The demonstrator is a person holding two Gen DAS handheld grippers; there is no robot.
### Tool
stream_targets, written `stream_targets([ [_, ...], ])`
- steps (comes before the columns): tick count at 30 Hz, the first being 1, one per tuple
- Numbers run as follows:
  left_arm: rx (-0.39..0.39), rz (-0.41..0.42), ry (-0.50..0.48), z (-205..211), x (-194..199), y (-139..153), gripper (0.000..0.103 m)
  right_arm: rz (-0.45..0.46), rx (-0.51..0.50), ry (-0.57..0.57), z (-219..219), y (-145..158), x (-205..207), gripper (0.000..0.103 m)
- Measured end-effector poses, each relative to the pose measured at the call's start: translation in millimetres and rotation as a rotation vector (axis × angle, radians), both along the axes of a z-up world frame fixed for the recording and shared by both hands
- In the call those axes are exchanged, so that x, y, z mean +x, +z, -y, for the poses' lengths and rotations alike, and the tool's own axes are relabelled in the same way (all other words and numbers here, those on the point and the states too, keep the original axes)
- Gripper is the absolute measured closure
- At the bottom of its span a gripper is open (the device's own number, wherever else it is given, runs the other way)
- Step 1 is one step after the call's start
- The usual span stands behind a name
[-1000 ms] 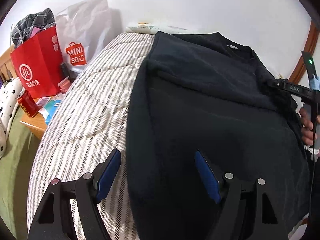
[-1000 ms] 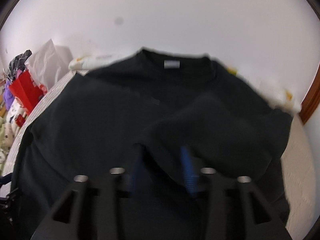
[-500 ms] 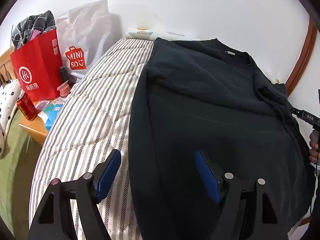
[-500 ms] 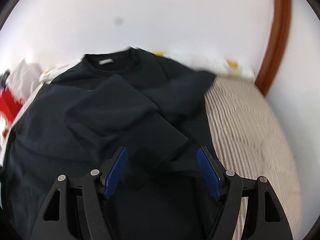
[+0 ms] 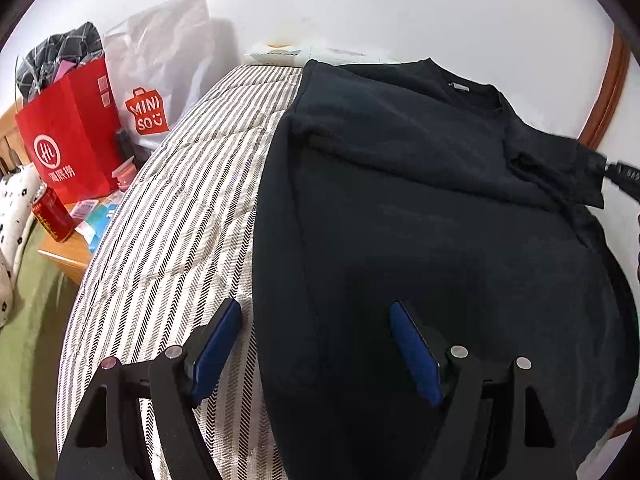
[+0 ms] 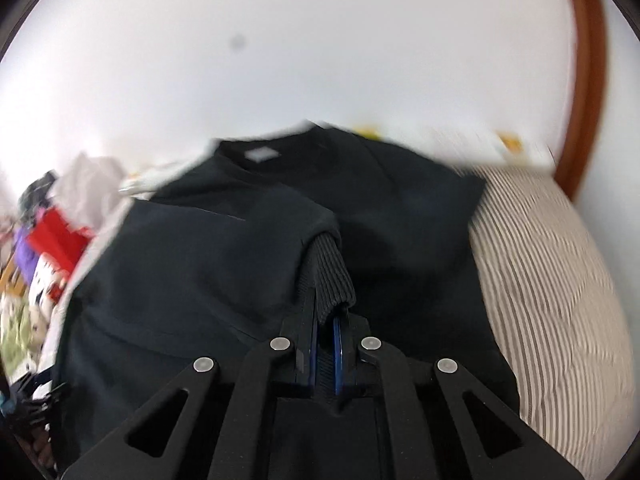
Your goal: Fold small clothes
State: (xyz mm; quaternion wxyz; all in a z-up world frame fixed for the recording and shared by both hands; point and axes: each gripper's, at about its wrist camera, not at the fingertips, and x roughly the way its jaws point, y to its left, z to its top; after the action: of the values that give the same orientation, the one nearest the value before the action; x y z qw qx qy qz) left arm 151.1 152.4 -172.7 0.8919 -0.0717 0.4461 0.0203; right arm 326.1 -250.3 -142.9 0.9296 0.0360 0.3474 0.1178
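Observation:
A black sweatshirt (image 5: 420, 208) lies spread on a striped bed, collar toward the far wall; it also shows in the right wrist view (image 6: 224, 264). My left gripper (image 5: 316, 344) is open and empty, hovering over the garment's near left edge. My right gripper (image 6: 326, 320) is shut on the ribbed cuff (image 6: 332, 276) of a sleeve, holding it over the body of the sweatshirt. The right gripper also shows at the right edge of the left wrist view (image 5: 624, 172), at the folded sleeve.
The striped mattress (image 5: 180, 208) lies bare left of the garment and also on its right side (image 6: 552, 264). A red bag (image 5: 68, 140), a white Miniso bag (image 5: 160, 92) and a red can (image 5: 52, 216) stand on a bedside table at left. A wooden frame (image 6: 584, 80) rises at right.
My right gripper was open half a second ago and has now shut on the sleeve cuff and swung left over the garment. The left gripper has stayed open, nearly still.

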Motion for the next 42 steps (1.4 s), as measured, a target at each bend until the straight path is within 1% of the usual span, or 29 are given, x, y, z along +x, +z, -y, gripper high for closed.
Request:
stream_targets([
  [2,-0.012,-0.007,-0.001,-2,0,1,0.028,0.028,0.004,0.059,-28,17,-2,0.098],
  [5,-0.022,-0.013,-0.001,-5,2,1,0.028,0.036,0.046,0.143,-71,28,4,0.098],
  [8,-0.027,-0.018,0.023,-12,3,3,0.028,0.033,0.068,0.204,-118,25,17,0.098],
  [10,-0.028,-0.019,0.026,-14,4,4,0.028,0.008,0.102,0.231,-145,18,28,0.098],
  [12,-0.022,-0.015,0.037,-15,6,6,0.028,-0.039,0.136,0.262,-173,8,42,0.090],
  [13,-0.022,-0.012,0.040,-14,7,8,0.028,-0.057,0.131,0.282,-185,3,46,0.088],
  [14,-0.027,-0.005,0.036,-13,8,10,0.028,-0.073,0.111,0.314,-197,0,47,0.084],
  [15,-0.030,0.003,0.031,-12,8,13,0.028,-0.077,0.094,0.365,-206,0,45,0.079],
  [16,-0.030,0.012,0.022,-9,10,17,0.028,-0.063,0.084,0.405,-209,1,39,0.076],
  [17,-0.029,0.017,0.017,-7,13,19,0.028,-0.020,0.063,0.417,-206,4,30,0.068],
  [18,-0.029,0.019,0.009,-4,16,22,0.028,0.017,0.044,0.404,-200,8,23,0.057],
  [20,-0.036,0.022,-0.015,5,26,27,0.028,0.082,0.020,0.366,-177,15,9,0.048],
  [22,-0.041,0.030,-0.043,17,38,33,0.028,0.095,0.005,0.330,-152,19,3,0.048],
  [24,-0.046,0.041,-0.065,28,49,38,0.028,0.082,-0.056,0.261,-124,18,0,0.048],
  [26,-0.062,0.053,-0.093,43,63,44,0.029,0.073,-0.144,0.186,-93,12,-3,0.048],
  [29,-0.088,0.077,-0.160,63,83,50,0.030,0.037,-0.190,0.103,-48,2,-6,0.048],
  [32,-0.096,0.078,-0.199,80,102,49,0.037,0.012,-0.176,0.036,-8,-5,-12,0.048],
  [33,-0.103,0.072,-0.203,84,110,48,0.041,0.012,-0.174,0.021,2,-6,-15,0.048],
  [35,-0.134,0.054,-0.209,87,122,43,0.045,0.018,-0.188,-0.015,20,-11,-22,0.048],
  [37,-0.163,0.051,-0.224,90,132,39,0.049,0.021,-0.182,-0.039,34,-15,-29,0.048],
  [39,-0.152,0.043,-0.219,92,142,35,0.050,0.006,-0.152,-0.066,54,-20,-36,0.048],
  [42,-0.183,0.020,-0.189,90,160,25,0.055,-0.008,-0.117,-0.105,76,-25,-43,0.048],
])
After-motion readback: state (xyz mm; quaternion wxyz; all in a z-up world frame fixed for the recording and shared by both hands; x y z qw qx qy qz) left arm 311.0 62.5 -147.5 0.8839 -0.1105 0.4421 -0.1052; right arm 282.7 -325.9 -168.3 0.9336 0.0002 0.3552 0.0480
